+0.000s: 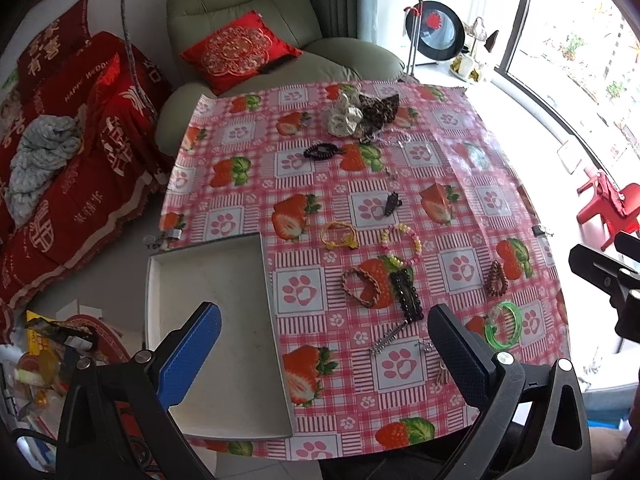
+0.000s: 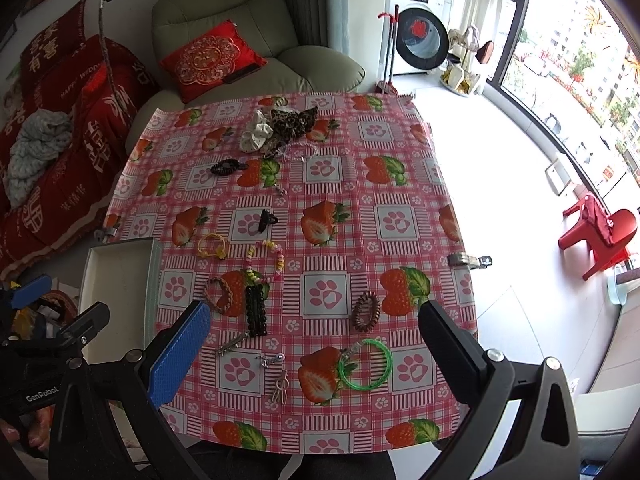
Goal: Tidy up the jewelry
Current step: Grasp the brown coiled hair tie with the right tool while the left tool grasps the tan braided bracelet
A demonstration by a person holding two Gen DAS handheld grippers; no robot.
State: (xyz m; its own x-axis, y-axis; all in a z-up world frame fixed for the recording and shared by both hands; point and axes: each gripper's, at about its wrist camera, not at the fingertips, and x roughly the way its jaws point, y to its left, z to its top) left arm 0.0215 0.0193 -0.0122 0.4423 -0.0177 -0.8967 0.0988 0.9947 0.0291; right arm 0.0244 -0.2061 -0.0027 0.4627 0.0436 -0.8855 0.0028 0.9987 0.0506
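Jewelry lies scattered on a pink strawberry tablecloth (image 1: 472,208): a green bangle (image 1: 505,323) (image 2: 365,365), a brown beaded bracelet (image 1: 495,278) (image 2: 365,311), a black beaded hair clip (image 1: 407,295) (image 2: 256,309), a braided brown bracelet (image 1: 362,283), a pastel bead bracelet (image 1: 402,246) (image 2: 266,261), and a yellow bracelet (image 1: 339,235). A shallow white tray (image 1: 156,280) (image 2: 90,276) sits empty at the table's left edge. My left gripper (image 1: 324,344) is open above the tray's near right corner. My right gripper (image 2: 314,344) is open above the near table edge, over the green bangle.
Scrunchies (image 1: 362,114) and a black hair tie (image 1: 320,150) lie at the far side. A green armchair (image 1: 256,32) with a red cushion stands behind. A red-covered sofa (image 1: 72,160) is left; a red plastic chair (image 2: 600,232) is right. Metal clips (image 2: 468,260) pin the cloth.
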